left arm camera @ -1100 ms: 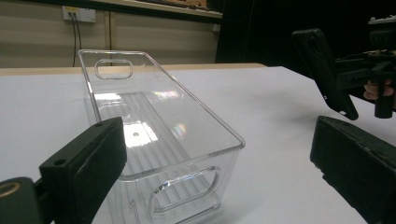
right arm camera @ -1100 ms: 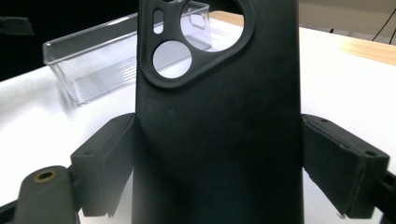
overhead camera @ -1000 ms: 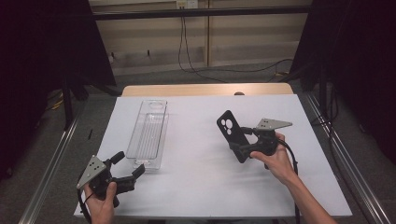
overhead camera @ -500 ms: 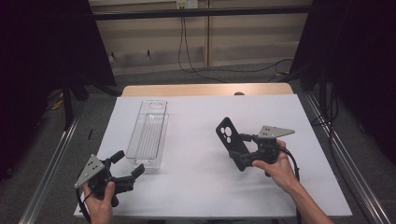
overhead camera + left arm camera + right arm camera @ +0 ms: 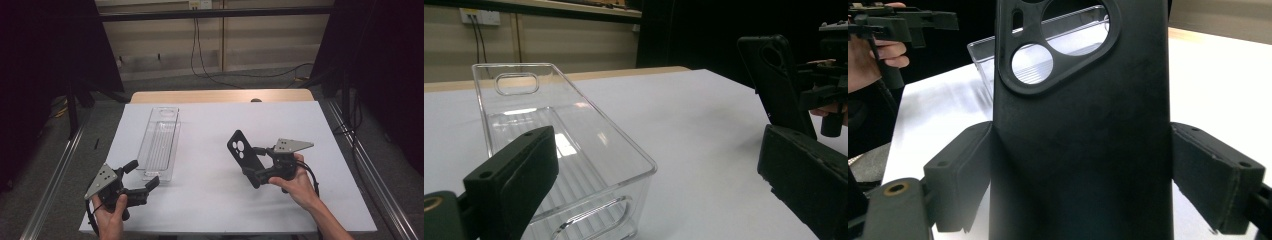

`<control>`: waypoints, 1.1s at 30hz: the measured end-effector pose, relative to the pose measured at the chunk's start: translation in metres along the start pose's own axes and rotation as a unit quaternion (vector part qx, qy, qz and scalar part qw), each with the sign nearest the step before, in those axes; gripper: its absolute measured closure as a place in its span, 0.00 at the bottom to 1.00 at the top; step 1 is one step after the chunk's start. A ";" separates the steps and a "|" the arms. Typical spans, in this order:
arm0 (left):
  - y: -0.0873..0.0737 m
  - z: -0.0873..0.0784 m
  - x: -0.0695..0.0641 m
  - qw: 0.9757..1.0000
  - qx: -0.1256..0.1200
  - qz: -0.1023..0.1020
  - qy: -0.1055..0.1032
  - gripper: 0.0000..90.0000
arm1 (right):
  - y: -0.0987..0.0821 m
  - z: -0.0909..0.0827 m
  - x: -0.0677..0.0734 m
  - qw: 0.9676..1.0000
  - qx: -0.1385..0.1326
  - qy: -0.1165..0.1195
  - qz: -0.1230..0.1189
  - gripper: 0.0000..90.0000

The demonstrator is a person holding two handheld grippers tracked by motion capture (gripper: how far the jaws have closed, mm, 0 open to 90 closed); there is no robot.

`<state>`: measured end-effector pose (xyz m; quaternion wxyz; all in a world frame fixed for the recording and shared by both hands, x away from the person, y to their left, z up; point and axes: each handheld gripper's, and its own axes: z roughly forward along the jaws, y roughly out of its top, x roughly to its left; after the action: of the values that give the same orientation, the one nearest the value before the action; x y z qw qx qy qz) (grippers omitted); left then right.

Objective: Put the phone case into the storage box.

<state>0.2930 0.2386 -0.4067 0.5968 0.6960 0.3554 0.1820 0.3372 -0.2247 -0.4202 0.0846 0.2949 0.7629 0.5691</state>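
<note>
Right gripper [image 5: 251, 161]: jaws clamped on both long edges of a black phone case [image 5: 243, 156], held tilted above the white table [image 5: 210, 200]
Phone case: between the right gripper's jaws, camera cut-outs at the far end – seen close up in the right gripper view [image 5: 1078, 125]
Left gripper [image 5: 142, 176]: jaws spread wide, nothing between them, held in the left hand [image 5: 111, 216]
Clear tray [image 5: 160, 142]: long, empty, just ahead of the left gripper's jaws – well apart from the right gripper, off to its left
</note>
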 end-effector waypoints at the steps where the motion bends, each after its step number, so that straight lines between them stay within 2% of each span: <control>1: 0.000 0.001 -0.001 1.000 -0.001 0.001 -0.003 0.03 | 0.000 -0.001 0.001 1.000 -0.002 0.000 0.000 0.16; 6: 0.002 0.006 -0.005 1.000 0.006 0.007 -0.010 0.03 | 0.000 -0.004 0.007 1.000 -0.004 0.006 0.000 0.15; 8: 0.002 0.010 -0.008 1.000 0.010 0.010 -0.017 0.03 | -0.001 -0.004 0.009 1.000 -0.014 0.012 0.003 0.15; 11: 0.002 0.015 -0.011 0.999 0.019 0.015 -0.033 0.04 | -0.003 -0.002 0.012 1.000 -0.010 0.019 0.000 0.16; 15: 0.004 0.022 -0.018 0.997 0.027 0.030 -0.061 0.04 | -0.009 0.005 0.016 1.000 -0.003 0.027 0.004 0.15; 19: 0.005 0.029 -0.023 0.996 0.036 0.039 -0.073 0.04 | -0.011 0.010 0.019 0.999 0.001 0.033 0.002 0.15; 21: 0.004 0.033 -0.025 0.995 0.038 0.033 -0.083 0.04 | -0.011 0.011 0.020 0.999 0.000 0.035 0.001 0.15; 24: 0.005 0.039 -0.030 0.994 0.045 0.050 -0.082 0.05 | -0.010 0.011 0.022 0.999 -0.001 0.038 0.000 0.15; 30: 0.008 0.051 -0.040 0.992 0.043 0.052 -0.106 0.05 | -0.009 0.012 0.024 0.999 -0.004 0.043 -0.003 0.15; 33: 0.010 0.056 -0.043 0.990 0.046 0.052 -0.121 0.05 | -0.008 0.012 0.026 0.999 -0.005 0.045 -0.002 0.15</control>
<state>0.3044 0.1686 -0.4024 0.5923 0.7574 0.2515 0.1105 0.3190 -0.2027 -0.4267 0.0530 0.2670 0.7639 0.5852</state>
